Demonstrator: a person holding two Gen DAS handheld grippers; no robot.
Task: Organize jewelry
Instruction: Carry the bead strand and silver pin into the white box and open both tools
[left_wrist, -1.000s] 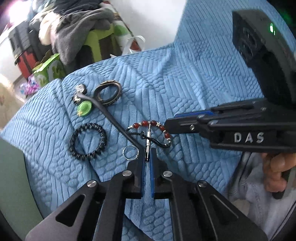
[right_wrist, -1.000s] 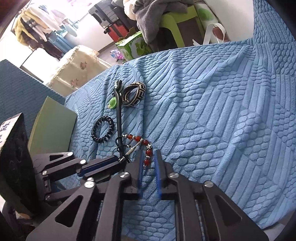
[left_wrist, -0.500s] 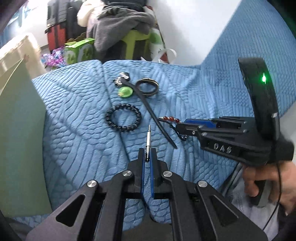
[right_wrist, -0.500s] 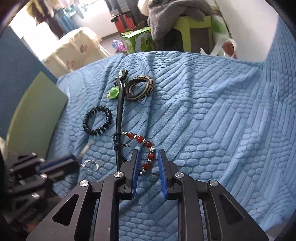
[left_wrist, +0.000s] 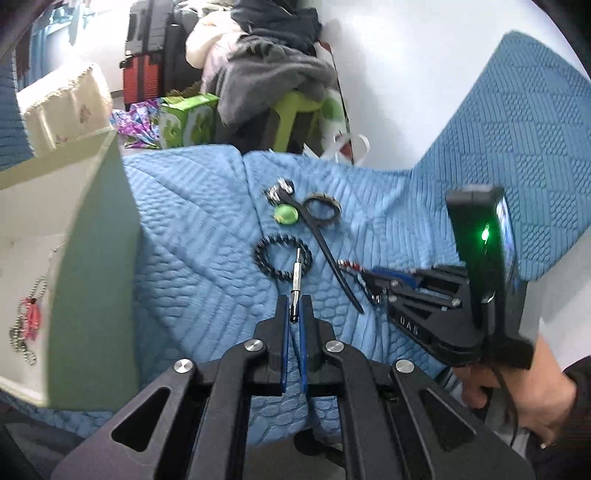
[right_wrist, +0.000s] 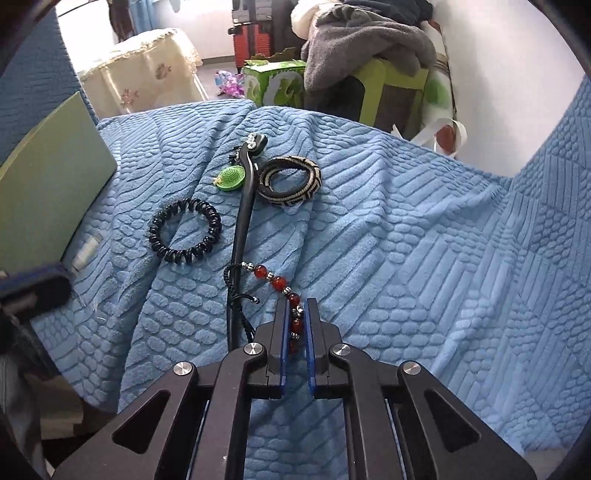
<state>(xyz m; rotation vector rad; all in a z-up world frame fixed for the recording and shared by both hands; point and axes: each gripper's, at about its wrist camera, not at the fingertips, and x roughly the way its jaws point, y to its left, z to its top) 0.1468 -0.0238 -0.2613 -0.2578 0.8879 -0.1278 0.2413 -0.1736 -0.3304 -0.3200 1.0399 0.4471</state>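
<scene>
Claw on the right (right_wrist: 296, 306) has just been closing and now pinches the red bead bracelet (right_wrist: 275, 280), whose cord lies tangled against the black hair stick (right_wrist: 242, 229) mid-blanket (right_wrist: 406, 240); a lift could drag the stick along. Left claw (left_wrist: 294, 308) is clamped on a thin metal clasp (left_wrist: 296, 273) near the box (left_wrist: 92, 240), and so slim a piece may slip free.

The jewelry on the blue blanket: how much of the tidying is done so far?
Done: a bead chain already lies in the pale box. In hand: the left gripper pinches a small silver clasp; the right gripper has just closed on the red bead bracelet. Left on the blanket: black coil band, woven bangle, green charm, long black hairpin.
</scene>
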